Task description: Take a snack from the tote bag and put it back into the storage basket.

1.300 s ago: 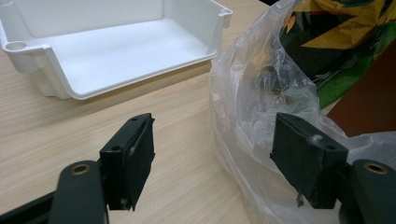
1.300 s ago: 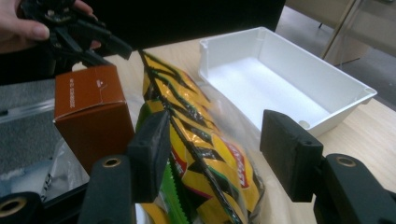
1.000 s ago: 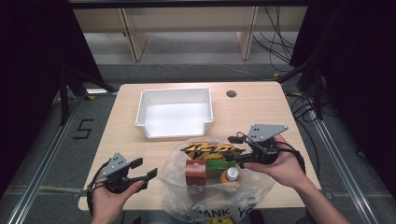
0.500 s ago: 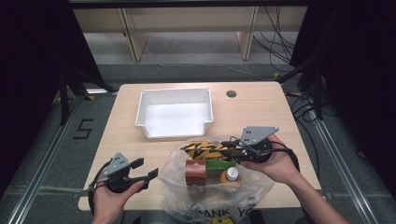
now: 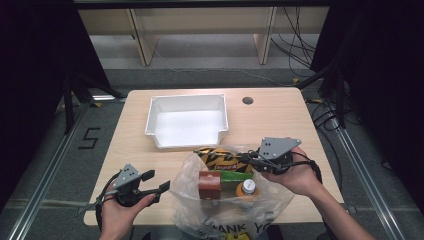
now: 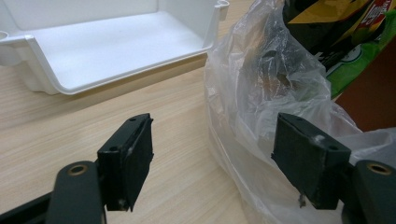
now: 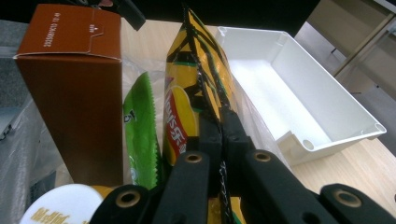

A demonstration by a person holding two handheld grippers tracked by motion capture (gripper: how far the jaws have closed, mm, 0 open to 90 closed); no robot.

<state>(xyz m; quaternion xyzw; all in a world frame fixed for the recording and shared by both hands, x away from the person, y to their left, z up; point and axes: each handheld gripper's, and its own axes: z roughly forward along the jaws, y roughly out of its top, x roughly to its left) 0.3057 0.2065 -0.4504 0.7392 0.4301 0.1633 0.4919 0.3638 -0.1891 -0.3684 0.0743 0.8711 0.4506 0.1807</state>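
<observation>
1. Left gripper [image 5: 150, 184] spread, idle beside the plastic bag [image 5: 190, 172] on the worktop [image 5: 280, 115].
2. Right gripper [image 5: 248, 160] just closed, pinching the yellow chip packet [image 7: 194, 88], not yet lifted from the bag.
3. White bin [image 5: 187, 122] empty; unpacking barely begun.

Yellow-and-black striped chip bag [image 7: 196, 88], brown box [image 7: 70, 88], white bin [image 5: 187, 120].

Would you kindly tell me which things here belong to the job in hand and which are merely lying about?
In the job:
- right gripper, jaws just closed on the yellow chip bag
- plastic bag holding the goods
- white bin, empty

Lying about for now:
- brown box
- green packet
- white-capped bottle
- left gripper, jaws open beside the plastic bag
</observation>
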